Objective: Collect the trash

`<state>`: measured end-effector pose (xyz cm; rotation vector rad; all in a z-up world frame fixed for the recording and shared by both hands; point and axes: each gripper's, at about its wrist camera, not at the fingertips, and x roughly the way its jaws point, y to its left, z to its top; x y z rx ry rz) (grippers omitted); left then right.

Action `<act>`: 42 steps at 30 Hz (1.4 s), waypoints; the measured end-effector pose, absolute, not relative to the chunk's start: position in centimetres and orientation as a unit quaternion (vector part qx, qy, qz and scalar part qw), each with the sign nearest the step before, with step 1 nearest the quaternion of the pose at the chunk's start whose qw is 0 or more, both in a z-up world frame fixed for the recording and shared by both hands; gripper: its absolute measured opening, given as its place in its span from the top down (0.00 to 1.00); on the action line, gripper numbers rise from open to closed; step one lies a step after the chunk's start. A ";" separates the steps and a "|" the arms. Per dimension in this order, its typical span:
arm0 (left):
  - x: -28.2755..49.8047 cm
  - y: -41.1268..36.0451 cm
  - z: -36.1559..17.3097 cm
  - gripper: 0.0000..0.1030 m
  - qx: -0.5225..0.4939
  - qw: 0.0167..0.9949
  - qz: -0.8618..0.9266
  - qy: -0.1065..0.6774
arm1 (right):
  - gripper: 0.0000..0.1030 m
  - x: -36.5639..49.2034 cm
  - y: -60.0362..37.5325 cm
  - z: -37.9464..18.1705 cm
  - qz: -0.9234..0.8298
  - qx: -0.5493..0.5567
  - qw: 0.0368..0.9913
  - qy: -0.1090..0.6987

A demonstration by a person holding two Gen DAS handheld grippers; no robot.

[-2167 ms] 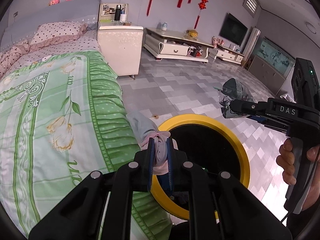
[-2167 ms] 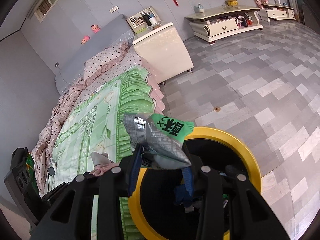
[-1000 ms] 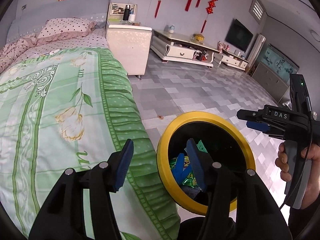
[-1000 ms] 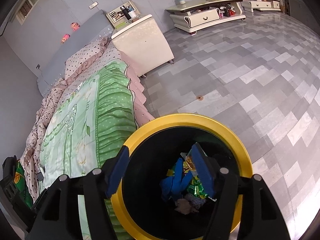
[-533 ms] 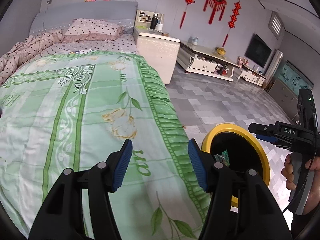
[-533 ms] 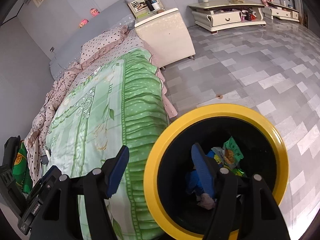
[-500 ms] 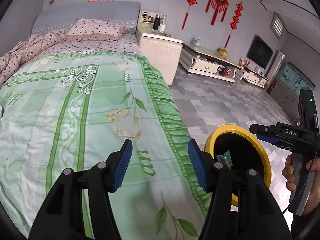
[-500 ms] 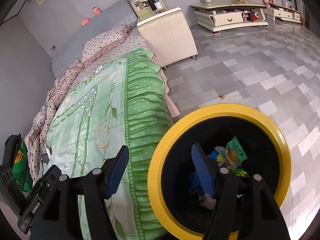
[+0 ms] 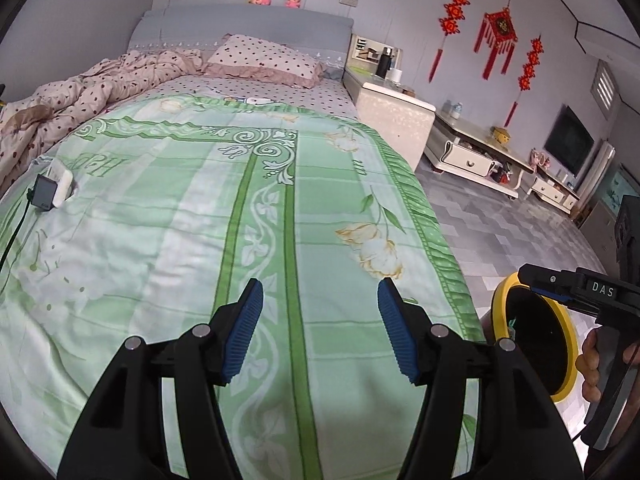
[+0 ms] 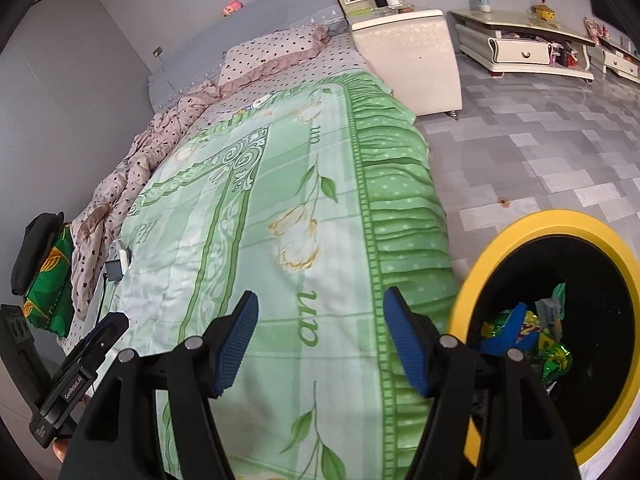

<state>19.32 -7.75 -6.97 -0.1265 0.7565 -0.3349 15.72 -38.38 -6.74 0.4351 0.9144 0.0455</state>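
While both grippers are held over the green bedspread [image 9: 192,216], the left gripper [image 9: 318,328] is seen with its jaws spread and empty, having just been opening, and the right gripper [image 10: 320,336] is likewise spread with nothing between its pads. Trash [image 10: 548,336] is seen inside the yellow-rimmed bin [image 10: 544,220], on the floor just right of the bed.

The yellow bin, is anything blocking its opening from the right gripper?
Nothing visible does. The yellow bin stands open-topped beside the bed, wrappers low inside it, and the right gripper is empty.
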 end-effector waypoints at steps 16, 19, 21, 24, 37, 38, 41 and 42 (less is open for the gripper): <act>17.8 0.2 -10.0 0.16 -0.053 0.937 -0.064 0.340 | 0.12 16.7 -30.3 -9.7 0.030 0.135 0.899 0.416; 17.3 0.6 -10.4 0.14 -0.050 0.940 -0.057 0.333 | 0.08 16.1 -29.7 -9.9 0.024 0.121 0.911 0.393; 16.9 0.9 -10.7 0.13 -0.051 0.941 -0.056 0.331 | 0.08 15.7 -29.5 -9.9 0.017 0.110 0.919 0.379; 16.4 1.0 -10.8 0.13 -0.050 0.943 -0.056 0.324 | 0.08 14.7 -29.1 -9.4 0.006 0.092 0.932 0.351; 10.9 0.1 -6.0 0.09 -0.045 0.964 -0.066 0.255 | 0.08 9.9 -27.5 -5.9 -0.028 0.051 0.960 0.273; 10.5 0.1 -5.7 0.09 -0.045 0.965 -0.066 0.251 | 0.08 9.5 -27.3 -5.6 -0.029 0.047 0.962 0.266; 9.0 -0.1 -4.7 0.09 -0.049 0.968 -0.070 0.237 | 0.08 8.4 -26.9 -4.7 -0.031 0.040 0.968 0.247; 8.7 -0.2 -4.4 0.09 -0.051 0.968 -0.070 0.234 | 0.08 8.0 -26.8 -4.4 -0.033 0.040 0.969 0.240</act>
